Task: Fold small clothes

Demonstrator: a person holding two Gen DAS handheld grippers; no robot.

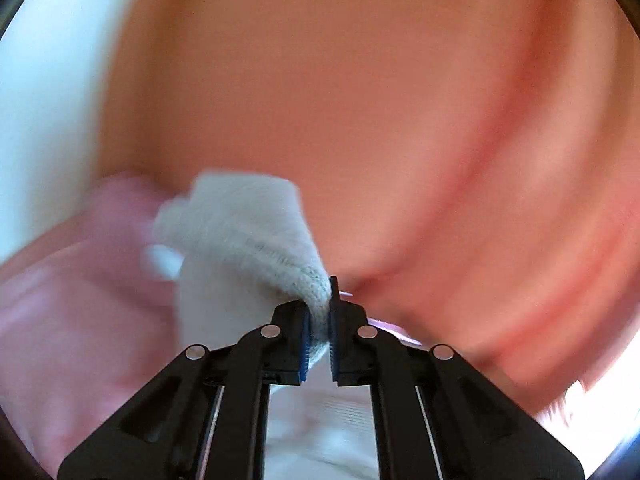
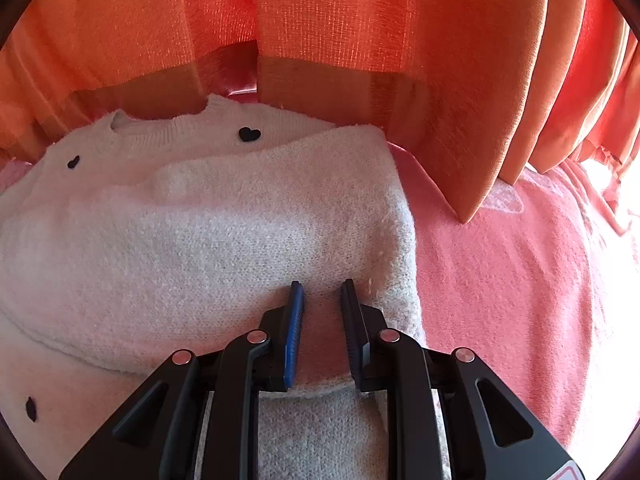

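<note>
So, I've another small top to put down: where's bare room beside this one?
Free: the pink fleece blanket right of the white knitted sweater, up to the orange curtain. Crowded: behind the sweater, where the curtain hangs close.

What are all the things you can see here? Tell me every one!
sweater: one, white and fuzzy with small black hearts, lying on the blanket, a part folded over its front
sweater cuff: one, white ribbed knit, pinched between the left gripper's pads
blanket: one, pink, under the sweater
curtain: one, orange, hanging in pleats behind the sweater
left gripper: one, black with blue pads, shut on the sweater cuff; view blurred
right gripper: one, black with blue pads, fingers apart over the sweater's folded edge
</note>
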